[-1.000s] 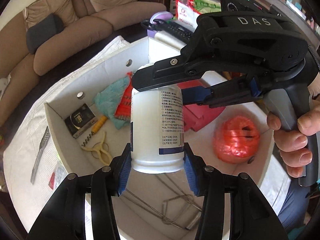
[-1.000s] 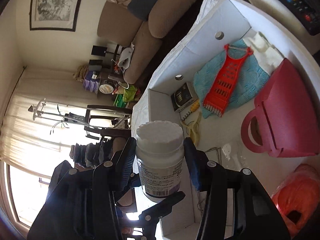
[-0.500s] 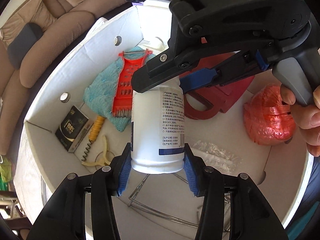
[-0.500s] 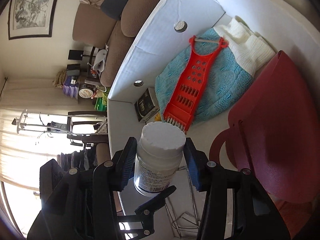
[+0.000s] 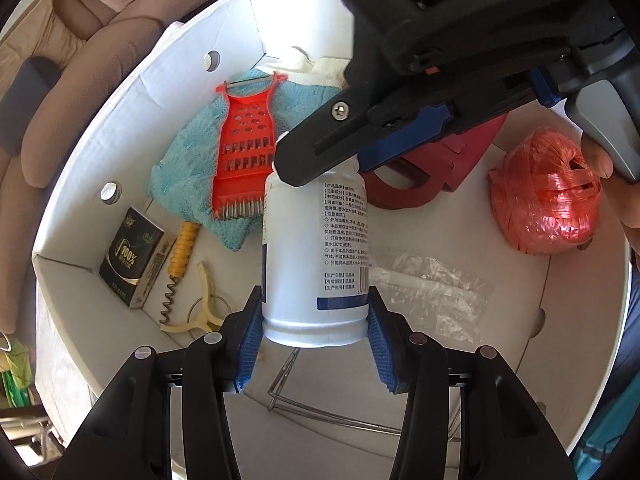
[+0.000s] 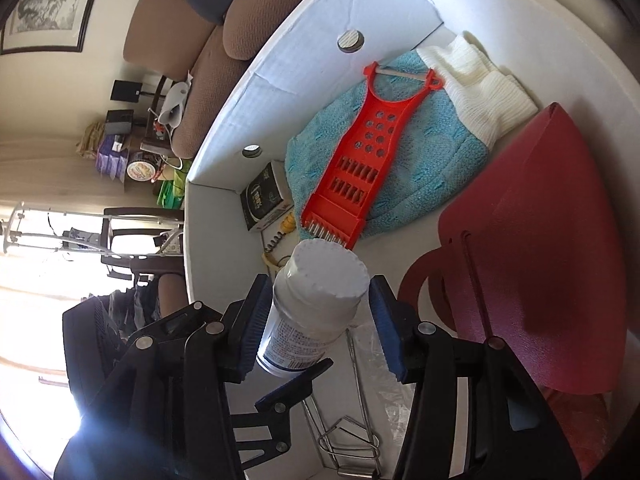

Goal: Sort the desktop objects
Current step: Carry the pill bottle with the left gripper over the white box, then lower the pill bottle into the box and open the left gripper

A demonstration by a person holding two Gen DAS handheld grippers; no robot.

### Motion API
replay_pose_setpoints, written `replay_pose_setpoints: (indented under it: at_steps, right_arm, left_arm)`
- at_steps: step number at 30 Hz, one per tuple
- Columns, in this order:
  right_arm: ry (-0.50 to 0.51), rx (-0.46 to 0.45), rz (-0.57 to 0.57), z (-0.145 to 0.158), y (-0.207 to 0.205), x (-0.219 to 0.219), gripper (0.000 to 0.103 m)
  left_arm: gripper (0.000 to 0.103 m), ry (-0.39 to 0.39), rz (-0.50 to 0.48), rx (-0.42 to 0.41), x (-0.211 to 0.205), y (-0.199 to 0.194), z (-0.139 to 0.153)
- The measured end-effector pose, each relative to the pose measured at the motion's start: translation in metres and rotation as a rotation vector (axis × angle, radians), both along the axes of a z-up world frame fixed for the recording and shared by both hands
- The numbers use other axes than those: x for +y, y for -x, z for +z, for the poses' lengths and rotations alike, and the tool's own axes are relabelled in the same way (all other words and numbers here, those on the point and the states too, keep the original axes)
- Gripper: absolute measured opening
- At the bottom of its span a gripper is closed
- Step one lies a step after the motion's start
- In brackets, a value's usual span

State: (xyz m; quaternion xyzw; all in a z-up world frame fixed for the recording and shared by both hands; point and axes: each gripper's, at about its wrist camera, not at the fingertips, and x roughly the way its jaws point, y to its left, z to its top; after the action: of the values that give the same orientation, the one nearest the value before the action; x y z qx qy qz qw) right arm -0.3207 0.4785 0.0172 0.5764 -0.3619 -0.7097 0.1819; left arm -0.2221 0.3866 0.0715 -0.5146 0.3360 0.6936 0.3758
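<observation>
Bottle (image 5: 316, 248) hangs over the white box (image 5: 80, 184), its base clamped between the left gripper (image 5: 316, 344) fingers, right gripper (image 6: 318, 326) fingers slightly open around its cap, placing still undone.

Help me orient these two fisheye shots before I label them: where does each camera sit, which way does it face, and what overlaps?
Left wrist: on the left gripper, looking down into the white box; its fingers clamp the white bottle at the base; the right gripper's body and the person's fingers show top right.
Right wrist: on the right gripper, facing the bottle's cap between its spread pads; the left gripper shows lower left.
Shared: bottle, red grater, teal cloth, red bag.
</observation>
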Motion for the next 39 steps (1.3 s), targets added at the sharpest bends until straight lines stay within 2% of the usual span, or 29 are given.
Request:
replay_pose_setpoints:
  at_steps: [6,10,16,19,21,26,30,31,33,37,39]
  right_arm:
    - [-0.057,-0.01,0.009,-0.006,0.0,0.007,0.049]
    - [-0.072,0.017,0.025,-0.001,0.0,0.006,0.049]
    - [-0.111,0.039,0.041,0.004,0.005,0.007,0.049]
    - [-0.122,0.047,0.046,0.005,0.008,0.006,0.049]
    - [-0.139,0.054,0.058,0.006,0.007,0.004,0.049]
    - [-0.18,0.07,0.083,0.01,0.007,0.003,0.049]
    - [-0.211,0.083,0.11,0.013,0.011,-0.001,0.049]
    - [-0.221,0.089,0.119,0.014,0.013,-0.003,0.049]
    - [-0.259,0.103,0.143,0.017,0.016,-0.006,0.048]
    - [-0.299,0.106,0.19,0.016,0.021,-0.013,0.045]
    - [-0.319,0.1,0.209,0.014,0.021,-0.015,0.041]
  left_arm:
    - [0.049,0.035,0.015,-0.009,-0.002,0.007,-0.006]
    - [0.049,0.021,0.0,-0.023,-0.004,0.003,-0.006]
    - [0.05,0.069,0.001,-0.01,-0.009,0.007,-0.005]
    - [0.053,0.097,0.004,0.003,-0.009,0.009,-0.008]
    - [0.06,0.104,0.016,0.028,-0.01,0.01,-0.008]
    - [0.064,0.003,0.083,0.029,-0.025,0.016,0.019]
    - [0.062,-0.15,0.14,-0.095,-0.048,0.015,0.045]
    - [0.06,-0.179,0.173,-0.125,-0.049,0.026,0.051]
    - [0.047,-0.259,0.277,-0.203,-0.063,0.024,0.046]
    - [0.045,-0.392,0.512,-0.294,-0.081,0.033,0.032]
    - [0.043,-0.448,0.624,-0.301,-0.084,0.036,0.034]
